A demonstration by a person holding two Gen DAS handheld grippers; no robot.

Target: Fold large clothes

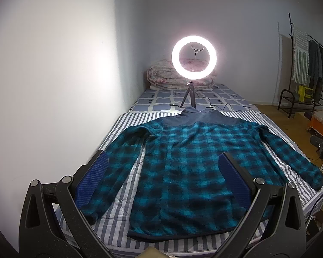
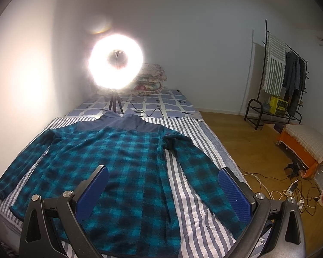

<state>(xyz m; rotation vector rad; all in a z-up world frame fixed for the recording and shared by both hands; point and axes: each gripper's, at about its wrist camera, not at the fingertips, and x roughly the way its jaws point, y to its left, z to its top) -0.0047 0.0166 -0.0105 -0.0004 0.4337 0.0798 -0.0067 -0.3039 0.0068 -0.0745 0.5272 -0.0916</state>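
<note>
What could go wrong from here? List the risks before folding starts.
1. The ring light stands on a small tripod just behind the shirt's collar; pulling the fabric or bedding could tip it.
2. Its cable lies on the bed near the collar and might snag.
3. Both sleeves are spread wide, and the right sleeve reaches the bed edge, so it may slip off when lifted.

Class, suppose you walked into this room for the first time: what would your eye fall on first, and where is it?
First, the glaring white ring light on a small black tripod, standing on the bed near the far wall. Next, the teal-and-black checked fleece jacket, spread flat with both sleeves out on the grey-and-white striped bedsheet. Both open blue-padded grippers, left and right, hover above it.
</note>
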